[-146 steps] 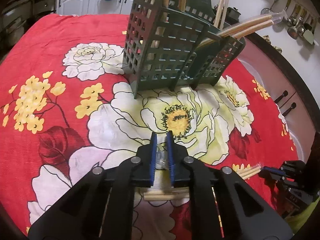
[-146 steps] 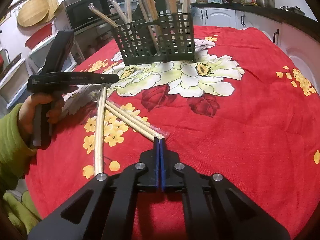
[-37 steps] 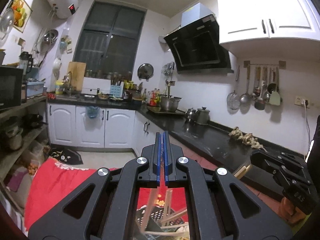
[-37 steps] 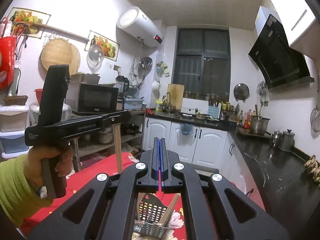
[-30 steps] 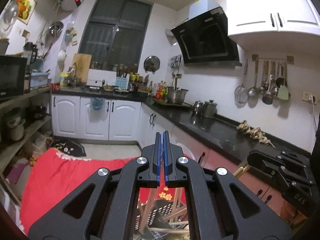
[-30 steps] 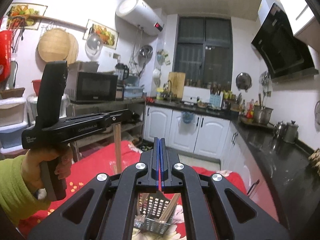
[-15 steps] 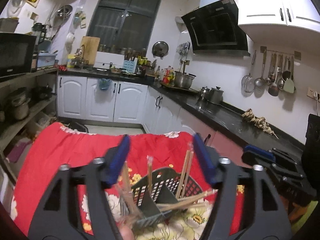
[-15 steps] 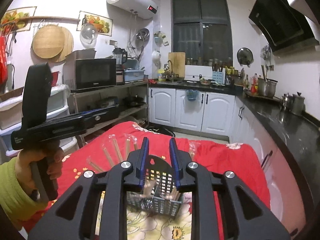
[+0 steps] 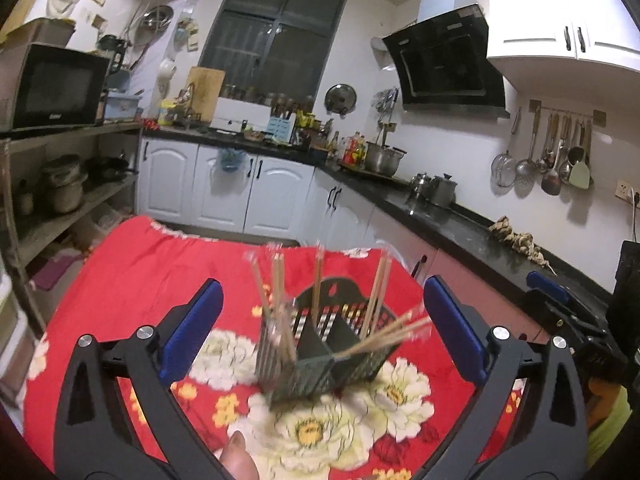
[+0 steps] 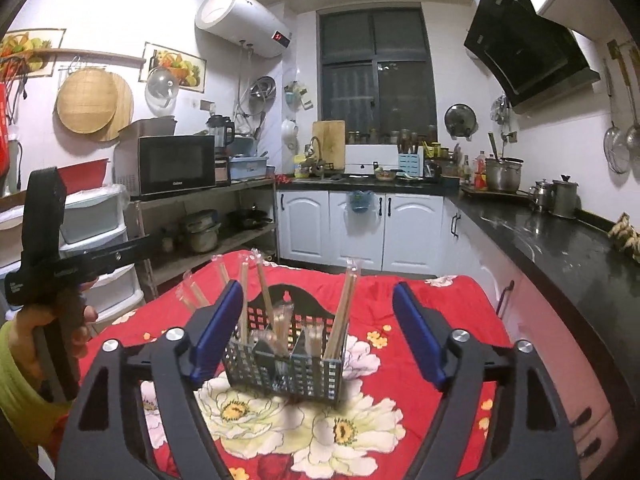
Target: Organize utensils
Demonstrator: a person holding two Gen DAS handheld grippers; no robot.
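A dark grid utensil caddy (image 9: 332, 364) stands on the red floral tablecloth (image 9: 132, 280), also in the right wrist view (image 10: 284, 364). Several wrapped chopstick pairs (image 9: 280, 292) stand or lean in its compartments, seen too in the right wrist view (image 10: 342, 316). My left gripper (image 9: 320, 332) is wide open and empty, held above and short of the caddy. My right gripper (image 10: 318, 336) is wide open and empty, also raised before the caddy. The left gripper's body (image 10: 60, 264) shows at the left of the right wrist view.
A black counter (image 10: 560, 248) with pots runs along the right. White cabinets (image 10: 360, 228) stand behind the table. A shelf rack with a microwave (image 10: 176, 164) stands at the left. The right hand tool (image 9: 580, 320) shows at the right edge of the left wrist view.
Both grippers have gone from shut to wide open. Both views have tilted down, bringing the caddy and tablecloth into sight. The chopsticks that lay on the cloth earlier are out of sight.
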